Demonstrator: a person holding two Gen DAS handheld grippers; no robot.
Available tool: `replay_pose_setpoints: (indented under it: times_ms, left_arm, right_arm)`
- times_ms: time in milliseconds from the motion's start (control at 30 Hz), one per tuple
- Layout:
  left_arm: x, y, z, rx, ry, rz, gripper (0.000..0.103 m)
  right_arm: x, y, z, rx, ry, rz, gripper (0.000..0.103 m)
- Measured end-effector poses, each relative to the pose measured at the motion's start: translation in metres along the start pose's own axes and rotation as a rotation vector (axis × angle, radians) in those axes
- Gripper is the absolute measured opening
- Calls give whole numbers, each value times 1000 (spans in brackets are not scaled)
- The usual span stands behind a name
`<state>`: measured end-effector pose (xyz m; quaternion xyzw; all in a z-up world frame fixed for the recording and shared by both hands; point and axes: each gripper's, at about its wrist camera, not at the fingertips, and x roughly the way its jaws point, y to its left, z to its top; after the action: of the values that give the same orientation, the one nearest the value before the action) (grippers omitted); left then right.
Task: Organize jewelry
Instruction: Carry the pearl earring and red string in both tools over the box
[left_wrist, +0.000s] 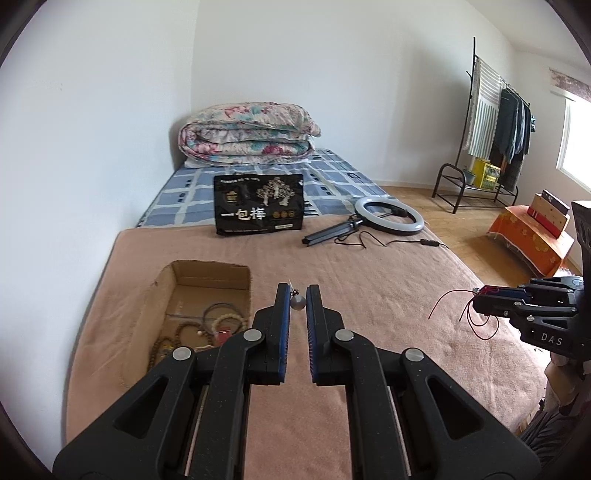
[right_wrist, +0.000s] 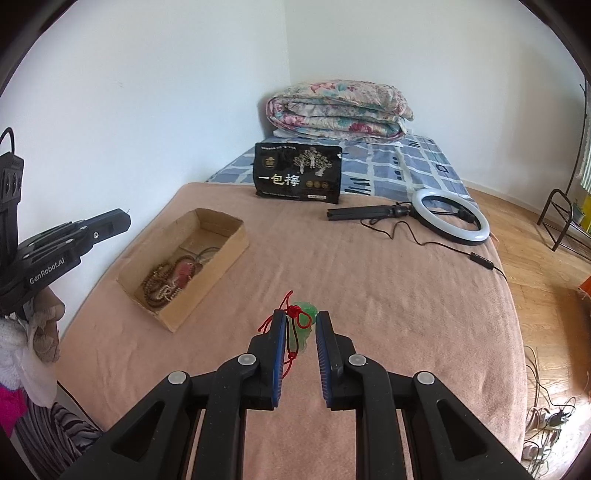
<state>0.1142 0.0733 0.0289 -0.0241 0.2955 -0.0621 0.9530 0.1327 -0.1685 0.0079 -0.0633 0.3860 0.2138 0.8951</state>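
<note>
My left gripper is shut on a small grey bead earring, held above the pink blanket just right of an open cardboard box. The box holds bead strings and bracelets. My right gripper is shut on a green pendant whose red cord loops over the left finger. From the left wrist view, the right gripper is far right with the red cord dangling. In the right wrist view the box with its beads lies left of centre, and the left gripper hovers beside it.
A black snack bag stands mid-bed, with a ring light on a tripod and its cable to the right. A folded floral quilt is at the bed's head. The wall runs along the left; a clothes rack and an orange-covered stand are on the floor.
</note>
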Motion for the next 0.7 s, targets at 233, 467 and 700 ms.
replay_pose_setpoints:
  times_ms: [233,467,700]
  left_arm:
    - [-20,25,-2,2,-29,68,7]
    - [-24,49,-4,-20,-40,103,7]
    - [-18,69,-7,-37,-34,116,7]
  right_arm:
    - [6,33,16,-33,-30,38,15]
    - [22,62,33,-57,-39,70,14]
    - [49,83,49,-64,-29,90,14]
